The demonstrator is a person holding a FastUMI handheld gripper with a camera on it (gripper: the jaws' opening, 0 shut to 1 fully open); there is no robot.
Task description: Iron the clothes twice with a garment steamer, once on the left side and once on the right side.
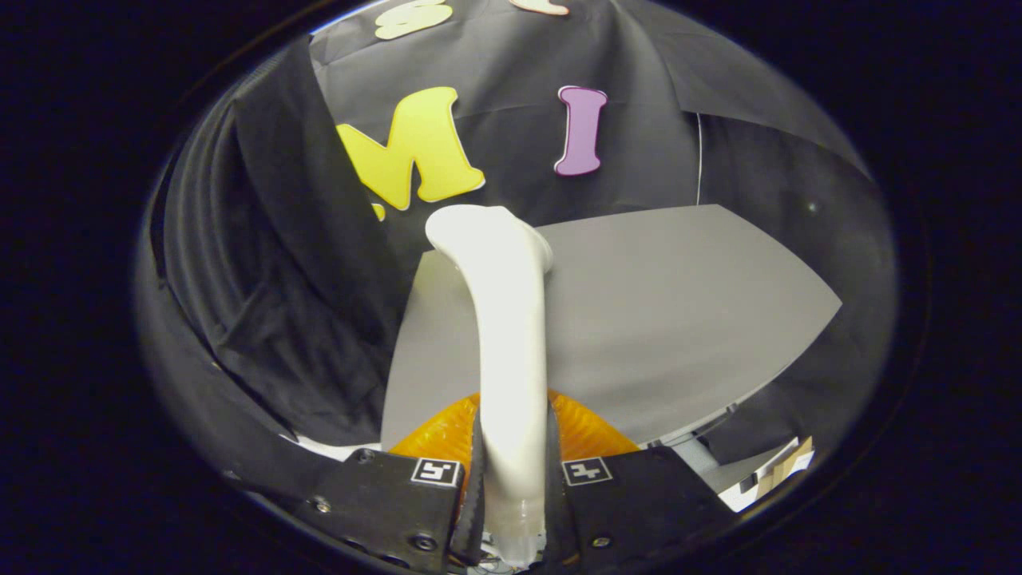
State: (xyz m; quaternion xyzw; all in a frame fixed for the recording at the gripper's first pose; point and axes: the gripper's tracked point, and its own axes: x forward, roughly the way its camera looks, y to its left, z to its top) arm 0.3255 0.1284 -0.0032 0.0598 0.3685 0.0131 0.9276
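Nearest the camera, the hand-held gripper (511, 487) was clamped on the glossy white plastic garment steamer (507, 319): both fingers (477, 487) pressed against opposite sides of the steamer's narrow handle, each finger block carrying a small square black-and-white marker on its upper face. Between and just behind the fingers, a translucent ribbed orange part (587, 431) bulged out on either side of the handle; whether it belonged to the steamer's body could not be told. From the grip, the white handle rose straight ahead along the fingers, then curved and widened into a rounded head that leaned toward the left.

Beyond the fingers lay a flat grey ironing surface (679, 319) with one curved edge, which passed behind the steamer's handle and spread out to the right; a pale support (695, 455) showed beneath its near right edge. Just to the left of that grey surface hung a dark, creased black garment (295, 319), its folds falling alongside the steamer's head; whether head and cloth touched could not be told. Farthest off stood the black cloth wall of the booth (511, 96), which closed the scene behind the steamer, the garment and the grey surface.
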